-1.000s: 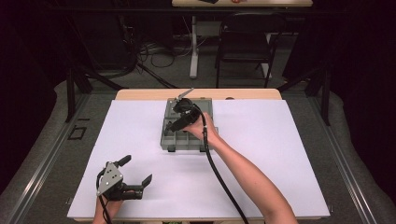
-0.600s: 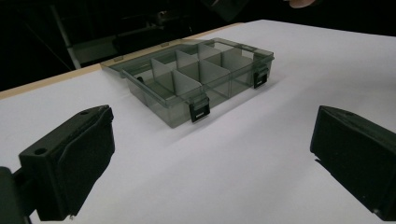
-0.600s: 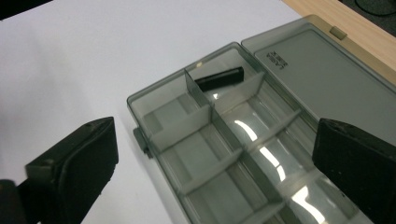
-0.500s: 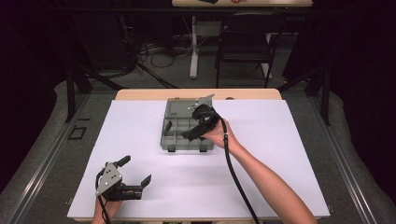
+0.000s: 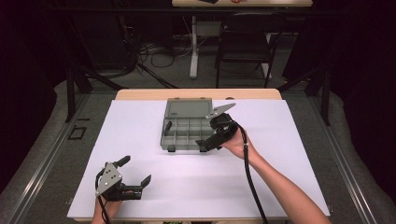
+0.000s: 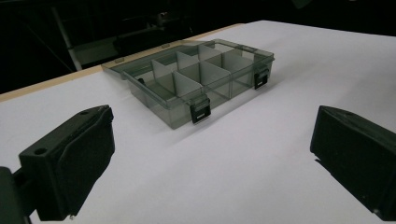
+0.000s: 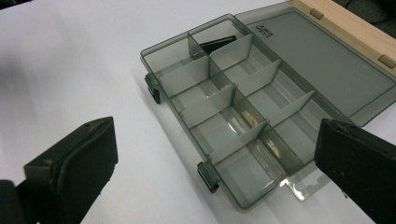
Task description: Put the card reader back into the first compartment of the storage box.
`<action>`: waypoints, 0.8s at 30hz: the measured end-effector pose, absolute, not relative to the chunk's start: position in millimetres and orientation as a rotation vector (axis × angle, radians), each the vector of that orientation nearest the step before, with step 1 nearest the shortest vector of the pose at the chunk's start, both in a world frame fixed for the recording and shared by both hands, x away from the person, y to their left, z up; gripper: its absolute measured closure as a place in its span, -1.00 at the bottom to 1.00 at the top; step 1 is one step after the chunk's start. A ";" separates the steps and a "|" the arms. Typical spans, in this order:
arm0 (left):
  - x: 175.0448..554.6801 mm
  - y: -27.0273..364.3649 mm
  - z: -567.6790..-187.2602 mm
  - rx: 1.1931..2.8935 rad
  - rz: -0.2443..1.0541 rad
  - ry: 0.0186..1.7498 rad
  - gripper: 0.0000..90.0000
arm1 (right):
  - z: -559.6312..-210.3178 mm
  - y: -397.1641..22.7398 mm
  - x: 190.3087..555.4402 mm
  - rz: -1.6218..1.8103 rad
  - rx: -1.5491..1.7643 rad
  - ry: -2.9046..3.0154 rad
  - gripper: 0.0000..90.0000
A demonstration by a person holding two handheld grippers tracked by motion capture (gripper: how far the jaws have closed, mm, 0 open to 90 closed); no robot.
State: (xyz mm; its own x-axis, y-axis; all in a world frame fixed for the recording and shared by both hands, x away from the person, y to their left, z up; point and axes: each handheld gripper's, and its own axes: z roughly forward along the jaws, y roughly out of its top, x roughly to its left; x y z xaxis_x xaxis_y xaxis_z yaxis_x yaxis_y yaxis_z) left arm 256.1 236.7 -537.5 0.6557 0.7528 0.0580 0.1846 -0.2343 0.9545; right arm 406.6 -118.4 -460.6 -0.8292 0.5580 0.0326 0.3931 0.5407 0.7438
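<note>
While lid [image 7: 322, 60] lies open, embossed writing unreadable; organizer box [image 5: 187, 133] unlabelled.

The smoky grey, see-through plastic compartment box [image 5: 187, 130] has black latches [image 6: 200, 112] and paler grey dividers [image 7: 219, 100]. A small black piece [image 7: 217, 45] lies in one compartment. The surface [image 5: 140, 135] is plain white with a light wooden edge [image 5: 140, 94]. Both grippers [image 5: 122, 179] [image 5: 212, 140] are black.
</note>
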 end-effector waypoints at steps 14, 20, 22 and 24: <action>256.2 237.1 -537.5 1.763 0.639 0.758 -1.00 | -468.3 -163.6 381.4 1.184 0.842 2.530 -1.00; 256.6 236.6 -537.7 1.762 0.637 0.763 -1.00 | -470.3 -180.9 369.2 1.200 0.861 2.509 -1.00; 256.4 236.4 -537.5 1.765 0.638 0.759 -1.00 | -471.3 -187.1 364.6 1.198 0.866 2.500 -1.00; 256.1 236.6 -537.4 1.767 0.639 0.757 -1.00 | -472.5 -192.5 360.0 1.205 0.872 2.491 -1.00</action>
